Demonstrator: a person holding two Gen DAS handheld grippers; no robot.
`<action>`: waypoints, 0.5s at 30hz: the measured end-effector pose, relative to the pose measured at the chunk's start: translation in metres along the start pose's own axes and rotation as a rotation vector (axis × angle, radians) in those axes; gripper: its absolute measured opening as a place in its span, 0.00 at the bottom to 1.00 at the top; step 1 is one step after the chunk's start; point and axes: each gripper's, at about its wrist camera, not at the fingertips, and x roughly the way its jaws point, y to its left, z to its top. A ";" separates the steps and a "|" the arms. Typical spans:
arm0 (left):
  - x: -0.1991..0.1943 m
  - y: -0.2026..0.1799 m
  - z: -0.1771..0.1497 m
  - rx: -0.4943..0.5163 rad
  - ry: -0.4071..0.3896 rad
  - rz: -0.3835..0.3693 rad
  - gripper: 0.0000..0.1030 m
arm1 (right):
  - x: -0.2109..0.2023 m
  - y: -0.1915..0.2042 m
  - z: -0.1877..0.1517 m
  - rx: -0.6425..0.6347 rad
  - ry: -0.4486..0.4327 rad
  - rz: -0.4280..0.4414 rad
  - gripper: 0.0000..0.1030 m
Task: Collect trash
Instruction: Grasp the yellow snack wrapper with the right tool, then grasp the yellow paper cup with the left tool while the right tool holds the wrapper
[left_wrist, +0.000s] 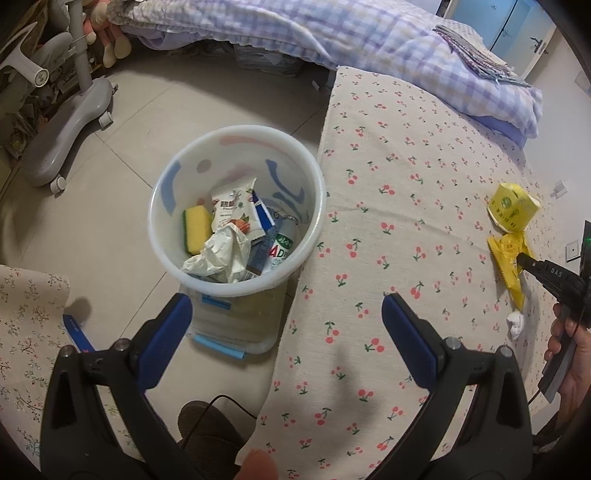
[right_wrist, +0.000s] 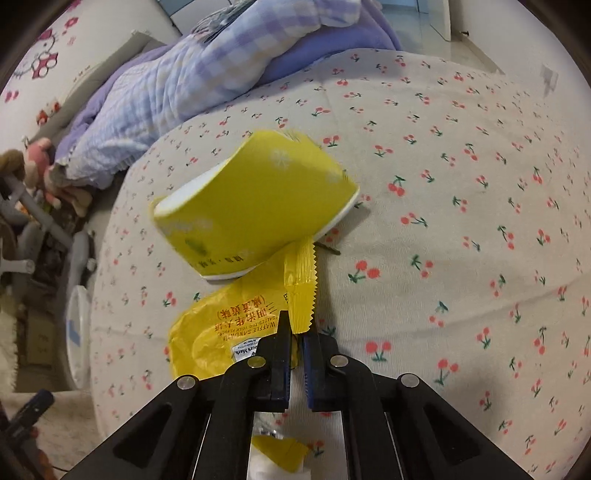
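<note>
- Currently, a pickup is judged to be in hand: the right gripper (right_wrist: 295, 334) is seen closed on the serrated edge of a yellow wrapper (right_wrist: 218, 332), which lies on the cherry-print bed (right_wrist: 443, 184).
- Just beyond the wrapper, a yellow cup (right_wrist: 255, 206) is seen tipped on its side, its rim touching or overlapping the wrapper's far end.
- From the left wrist view, the same wrapper (left_wrist: 511, 266) and cup (left_wrist: 511, 206) are found far to the right on the bed (left_wrist: 406, 184), with a small white wad (left_wrist: 515, 324) lying near them.
- The left gripper (left_wrist: 286, 306) is held wide open and empty, above the gap between bed and bin (left_wrist: 236, 210).
- The bin is placed on the floor just left of the bed's edge, on top of a clear box (left_wrist: 229, 321); a sponge (left_wrist: 197, 229), crumpled paper (left_wrist: 218, 254) and packets are already inside it.
- Whether the wrapper is yet lifted clear of the bed cannot be told.
- Next, the wrapper would likely need to be raised and carried left across the bed to the bin, then released over its mouth.
- Care is called for, since the thin film is pinched only at an edge and could slip, or the cup could be dragged along.
- The cup and wad are judged to remain for later collection.
</note>
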 end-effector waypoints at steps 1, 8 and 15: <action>0.000 -0.002 0.000 0.003 0.000 -0.001 0.99 | -0.005 -0.001 -0.001 -0.004 -0.006 0.010 0.06; 0.003 -0.030 0.000 0.035 0.006 -0.030 0.99 | -0.058 -0.014 -0.004 -0.009 -0.105 0.067 0.05; 0.007 -0.099 0.002 0.138 -0.002 -0.063 0.99 | -0.107 -0.055 -0.004 0.037 -0.199 0.001 0.05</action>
